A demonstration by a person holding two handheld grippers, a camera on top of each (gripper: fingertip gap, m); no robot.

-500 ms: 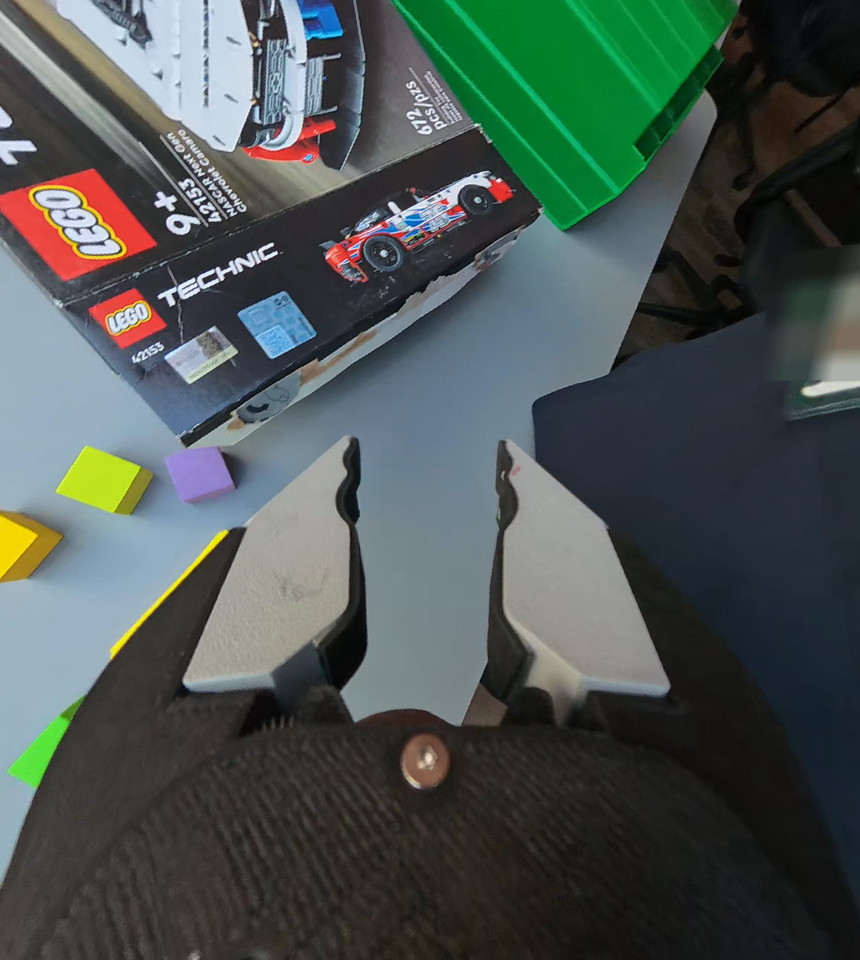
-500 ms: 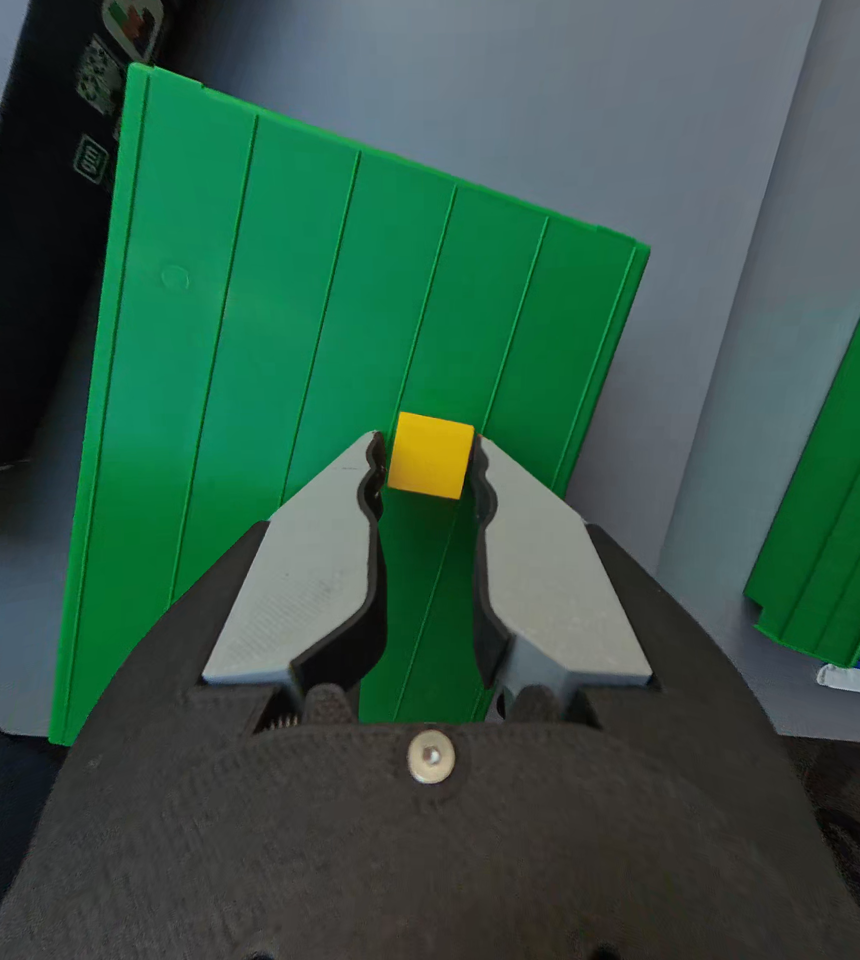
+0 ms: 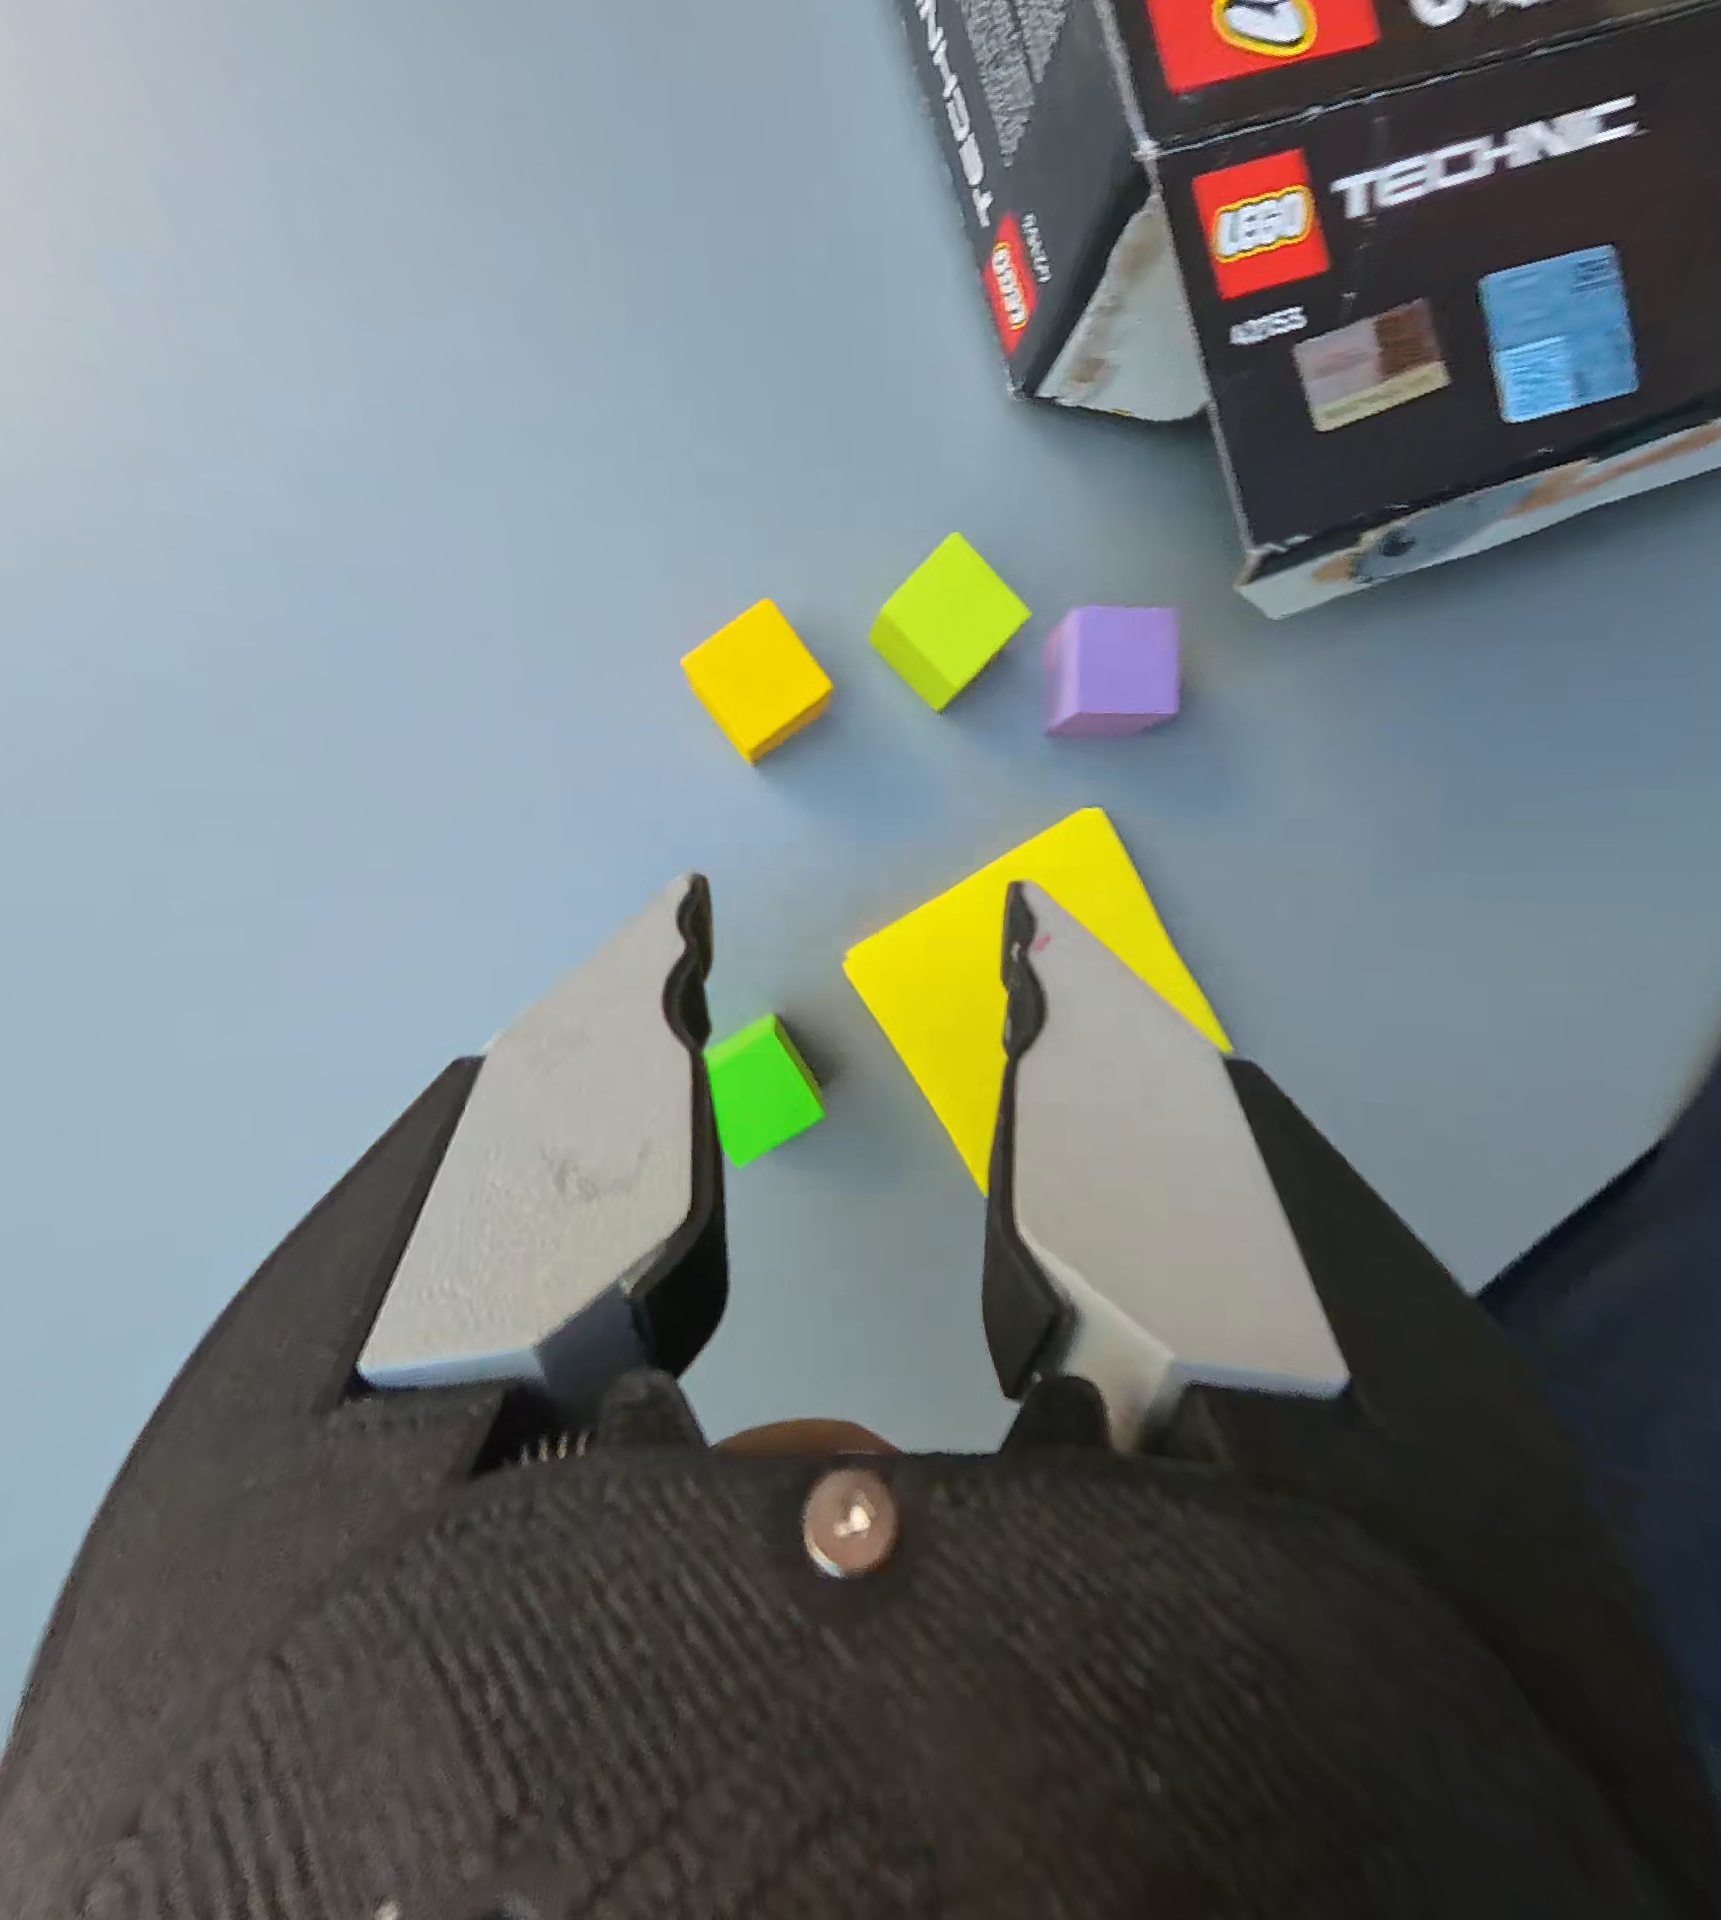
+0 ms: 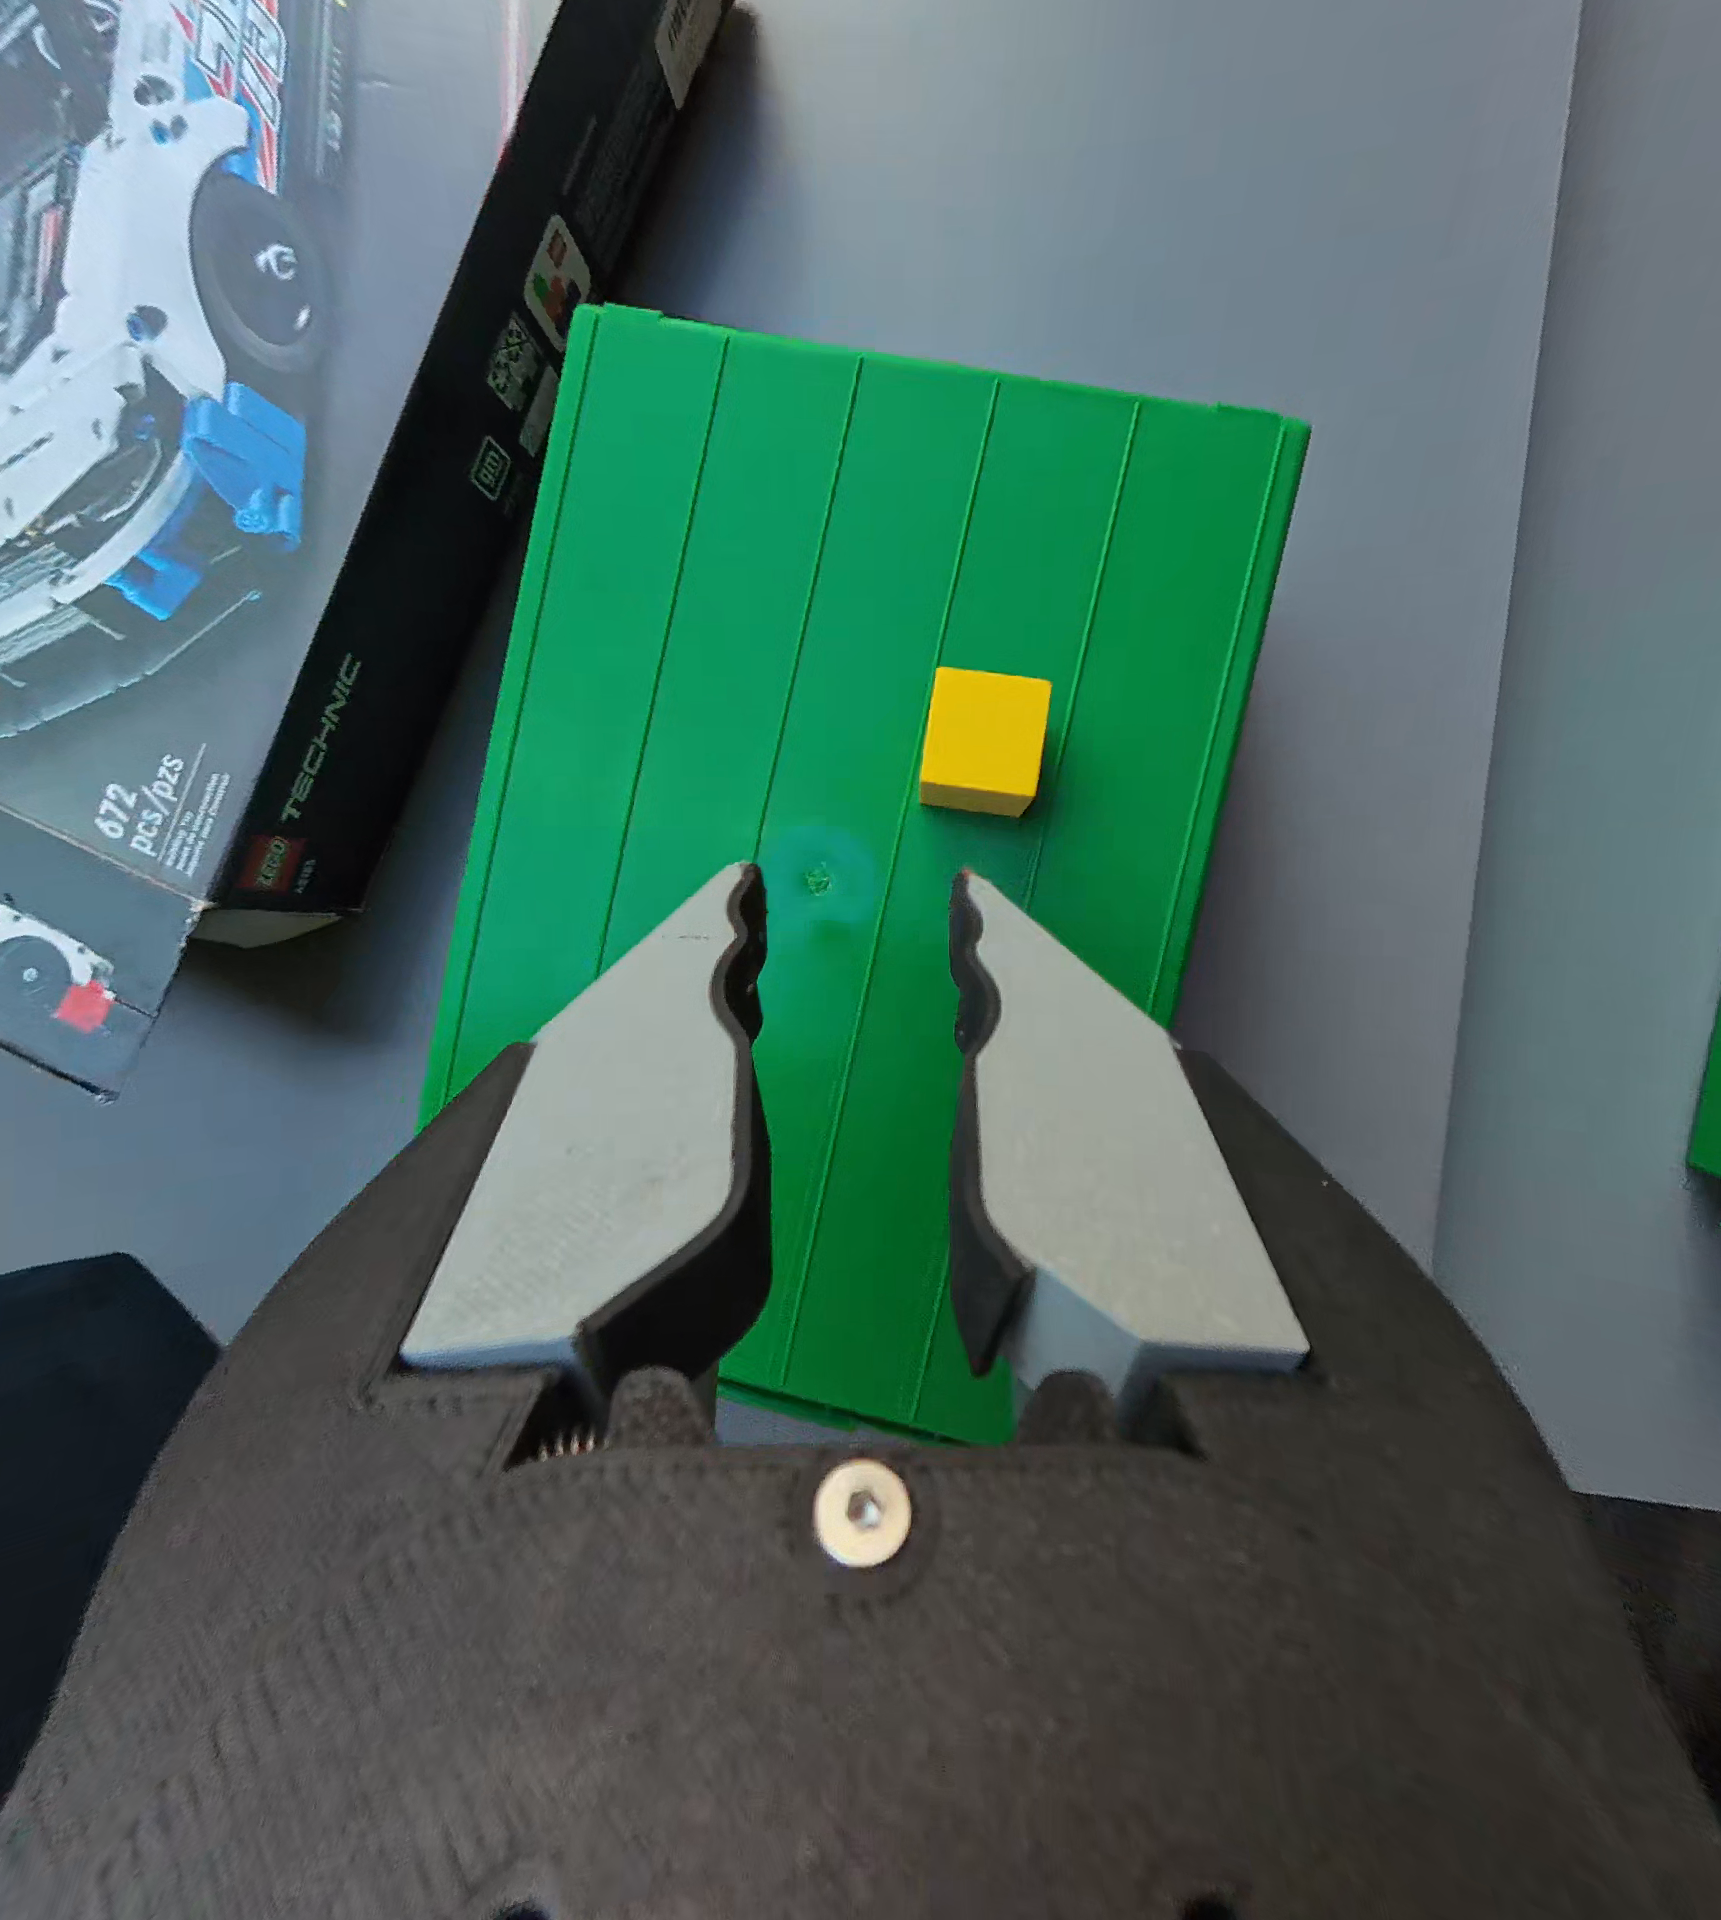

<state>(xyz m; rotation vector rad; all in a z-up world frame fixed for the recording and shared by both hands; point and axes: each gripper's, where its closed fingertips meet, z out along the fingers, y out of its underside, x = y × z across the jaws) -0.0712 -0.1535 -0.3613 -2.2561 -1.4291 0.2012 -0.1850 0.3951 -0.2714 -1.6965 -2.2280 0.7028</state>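
Left hand-held gripper [image 3: 851,914] spread above green cube [image 3: 762,1091], perhaps clear of it, right hand-held gripper [image 4: 856,904] spread, yellow cube [image 4: 983,740] beyond

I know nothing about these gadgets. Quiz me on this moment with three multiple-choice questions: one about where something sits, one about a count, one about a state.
1. Where does the yellow cube seen from the right gripper sit?
A. on the green ribbed panel
B. inside the black toy box
C. between the fingertips

2. How many small cubes show in the left gripper's view?
A. two
B. four
C. six

3. How do the left gripper's jaws stand?
A. clamped on the purple cube
B. shut on nothing
C. open, holding nothing

Answers:
1 A: the yellow cube rests on the green ribbed panel, beyond the open right gripper.
2 B: orange-yellow cube, lime cube, purple cube, green cube.
3 C: the left gripper shows bare table between its fingers.
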